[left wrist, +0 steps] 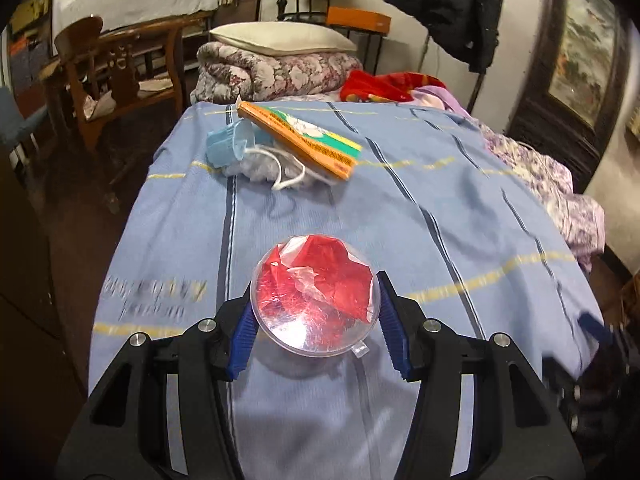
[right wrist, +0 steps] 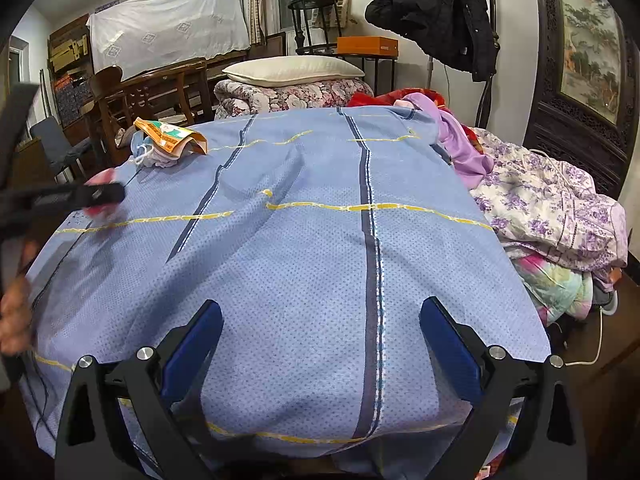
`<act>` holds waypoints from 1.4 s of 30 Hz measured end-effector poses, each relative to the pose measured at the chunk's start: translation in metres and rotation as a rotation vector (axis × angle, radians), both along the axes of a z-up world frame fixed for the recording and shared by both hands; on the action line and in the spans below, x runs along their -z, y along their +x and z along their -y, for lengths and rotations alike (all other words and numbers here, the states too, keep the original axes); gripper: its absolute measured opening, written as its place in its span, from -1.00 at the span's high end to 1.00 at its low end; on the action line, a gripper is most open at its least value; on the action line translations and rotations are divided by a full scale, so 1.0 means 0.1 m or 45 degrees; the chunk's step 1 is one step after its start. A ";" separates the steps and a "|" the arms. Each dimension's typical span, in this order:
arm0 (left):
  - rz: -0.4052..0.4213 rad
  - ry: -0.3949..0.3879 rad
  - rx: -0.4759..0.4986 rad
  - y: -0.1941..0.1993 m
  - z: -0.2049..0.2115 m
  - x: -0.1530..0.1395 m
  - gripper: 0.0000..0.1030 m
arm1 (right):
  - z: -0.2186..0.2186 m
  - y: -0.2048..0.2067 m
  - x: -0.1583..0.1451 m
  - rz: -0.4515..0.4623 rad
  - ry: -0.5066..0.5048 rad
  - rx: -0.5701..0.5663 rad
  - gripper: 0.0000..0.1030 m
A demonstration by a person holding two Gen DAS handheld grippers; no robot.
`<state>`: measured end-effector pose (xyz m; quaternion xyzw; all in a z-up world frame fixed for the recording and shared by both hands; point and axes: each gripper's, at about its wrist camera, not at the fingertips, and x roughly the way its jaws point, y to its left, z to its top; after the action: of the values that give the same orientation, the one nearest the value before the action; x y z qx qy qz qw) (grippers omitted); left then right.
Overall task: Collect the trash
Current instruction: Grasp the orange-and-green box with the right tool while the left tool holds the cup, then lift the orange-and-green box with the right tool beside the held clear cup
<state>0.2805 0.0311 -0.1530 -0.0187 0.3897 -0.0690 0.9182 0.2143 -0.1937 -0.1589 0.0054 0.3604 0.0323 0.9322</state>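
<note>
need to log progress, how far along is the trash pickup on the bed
Nothing looks binned yet. In hand: the left hand-held gripper has its pads against the clear dome of red wrapping. Left: the orange packet and blue cup. The right hand-held gripper is open and empty.

From my right camera, the black left gripper [right wrist: 102, 194] is a smear at the frame edge, hiding most of the clear red-filled plastic dome [right wrist: 100, 178]. The dark printed lettering [left wrist: 156, 298] on the blue striped bedsheet [left wrist: 400, 220] looks unreadable, perhaps motion-blurred.
</note>
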 end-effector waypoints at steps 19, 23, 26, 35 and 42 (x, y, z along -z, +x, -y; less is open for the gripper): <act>0.035 0.072 -0.092 -0.29 -0.24 0.26 -0.07 | -0.72 0.78 -0.59 0.006 0.065 -0.314 -0.88; 0.038 0.037 -0.075 -0.29 -0.30 0.25 -0.07 | -1.20 1.44 -0.64 -0.048 0.017 -0.422 -0.88; 0.042 0.036 -0.062 -0.28 -0.30 0.25 -0.07 | -1.49 1.84 -0.57 -0.126 0.021 -0.475 -0.87; 0.038 0.019 -0.036 -0.28 -0.34 0.25 -0.07 | -1.62 2.20 -0.40 -0.216 0.099 -0.412 -0.08; 0.033 -0.027 -0.056 -0.25 -0.40 0.25 -0.07 | -0.92 1.49 -0.51 -0.194 0.042 -0.304 0.14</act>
<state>0.2556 0.0708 -0.1784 -0.0362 0.3764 -0.0534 0.9242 0.3633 -0.1021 -0.1079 -0.0196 0.4276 0.1484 0.8915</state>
